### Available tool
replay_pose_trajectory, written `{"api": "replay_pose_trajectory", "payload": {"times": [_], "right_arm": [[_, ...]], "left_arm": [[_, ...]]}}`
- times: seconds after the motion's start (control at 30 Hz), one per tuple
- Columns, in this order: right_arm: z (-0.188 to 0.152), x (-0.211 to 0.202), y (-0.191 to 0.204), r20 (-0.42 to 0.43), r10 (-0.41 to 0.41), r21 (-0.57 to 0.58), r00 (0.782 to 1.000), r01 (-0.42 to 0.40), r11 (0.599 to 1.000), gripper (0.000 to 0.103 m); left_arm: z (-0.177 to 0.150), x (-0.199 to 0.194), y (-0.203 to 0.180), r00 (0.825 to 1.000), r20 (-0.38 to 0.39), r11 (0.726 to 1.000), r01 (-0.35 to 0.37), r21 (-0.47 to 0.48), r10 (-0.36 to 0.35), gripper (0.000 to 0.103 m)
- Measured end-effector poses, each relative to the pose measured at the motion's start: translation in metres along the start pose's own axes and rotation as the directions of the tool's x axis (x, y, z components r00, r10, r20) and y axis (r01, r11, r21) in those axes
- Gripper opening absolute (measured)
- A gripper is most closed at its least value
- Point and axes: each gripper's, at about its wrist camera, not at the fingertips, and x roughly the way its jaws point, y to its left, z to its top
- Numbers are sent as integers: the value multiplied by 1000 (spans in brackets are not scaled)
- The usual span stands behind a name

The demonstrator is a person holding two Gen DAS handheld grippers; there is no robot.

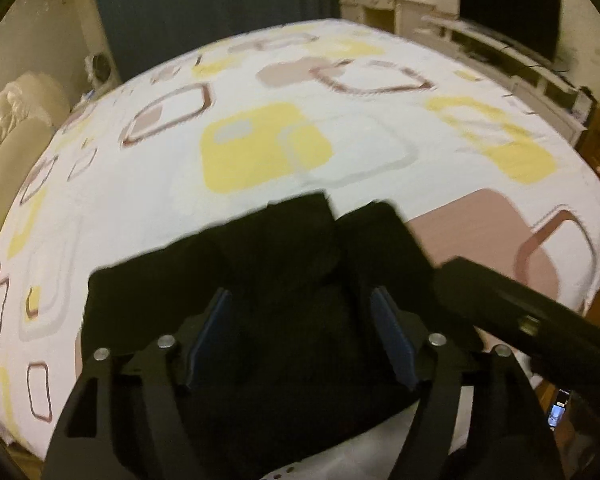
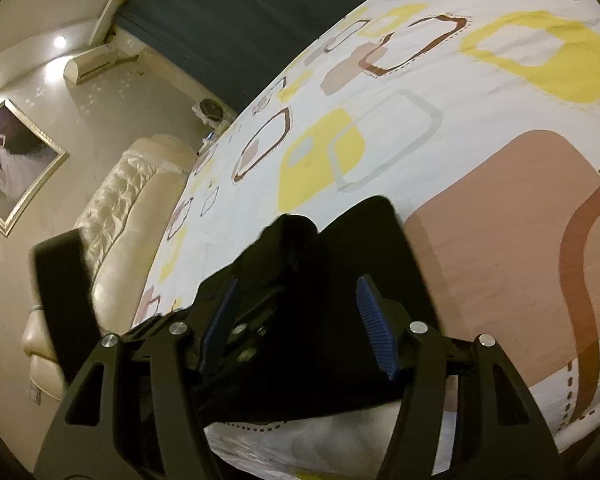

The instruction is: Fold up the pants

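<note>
Bedroom, patterned bedspread (image 1: 260, 184) underneath: your left gripper (image 1: 300, 336) and right gripper (image 2: 296, 320) both hang wide apart, holding nothing, over the black pants (image 1: 284, 264) bunched at the near edge. Looks mid-fold; next you'll need a hem.

Bed (image 1: 140, 200) w/ white sheet, yellow & brown squares. Dark curtain (image 1: 220, 20) behind; TV (image 1: 508, 24) on shelf at right. Cream headboard (image 2: 120, 216), framed pic (image 2: 12, 164) on wall.
</note>
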Motion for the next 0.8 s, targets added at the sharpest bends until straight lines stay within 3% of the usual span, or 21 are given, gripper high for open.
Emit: {"api": "replay_pose_trajectory", "payload": {"times": [0.17, 0.37, 0.57, 0.63, 0.8], "right_arm": [[5, -7, -4, 17, 10, 20, 1000, -11, 1000, 61], [3, 1, 3, -33, 38, 8, 999, -37, 999, 61], [-3, 35, 16, -151, 44, 0, 988, -44, 999, 65], [-3, 46, 17, -180, 24, -8, 983, -25, 1000, 65], [-1, 76, 11, -253, -47, 8, 966, 51, 999, 65]], "left_arm": [[4, -26, 9, 998, 38, 999, 44, -7, -44, 72], [-12, -54, 83, 994, 79, 990, 85, -115, -76, 77], [-63, -40, 193, 993, 19, 956, 114, -270, -114, 79], [-79, -34, 214, 995, -6, 949, 96, -302, -102, 79], [-117, -18, 253, 989, -34, 893, 118, -435, -147, 79]]}}
